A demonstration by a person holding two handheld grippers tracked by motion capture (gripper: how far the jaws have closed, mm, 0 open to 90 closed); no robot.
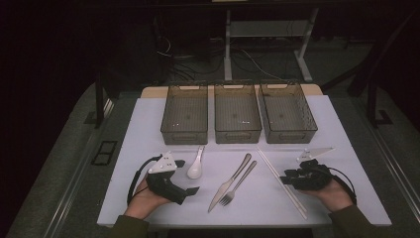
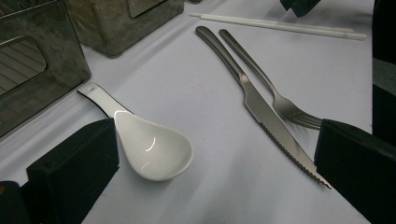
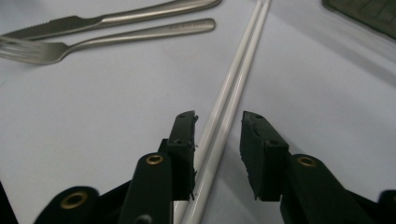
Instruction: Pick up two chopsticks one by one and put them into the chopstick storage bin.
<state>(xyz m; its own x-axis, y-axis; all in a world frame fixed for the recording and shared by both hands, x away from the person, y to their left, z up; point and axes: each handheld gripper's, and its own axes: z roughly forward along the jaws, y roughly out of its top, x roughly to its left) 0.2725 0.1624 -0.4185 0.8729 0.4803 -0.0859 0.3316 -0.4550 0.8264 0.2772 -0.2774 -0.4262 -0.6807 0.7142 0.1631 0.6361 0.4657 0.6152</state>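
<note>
The chopsticks (image 3: 224, 116) lie side by side on the bench (image 1: 148, 129), right of the fork (image 1: 237, 184) and knife (image 1: 229, 182). The right gripper (image 3: 218, 122) straddles them, its jaws released, one close against them and the other clear. The left gripper (image 1: 189, 176) rests beside the white spoon (image 2: 152, 147), jaws spread wide and holding nothing.

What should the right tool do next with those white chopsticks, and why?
Probably close the right tool a little more: the pair of long white chopsticks lies between its pads on the white table, with a gap at the right-hand pad.
</note>
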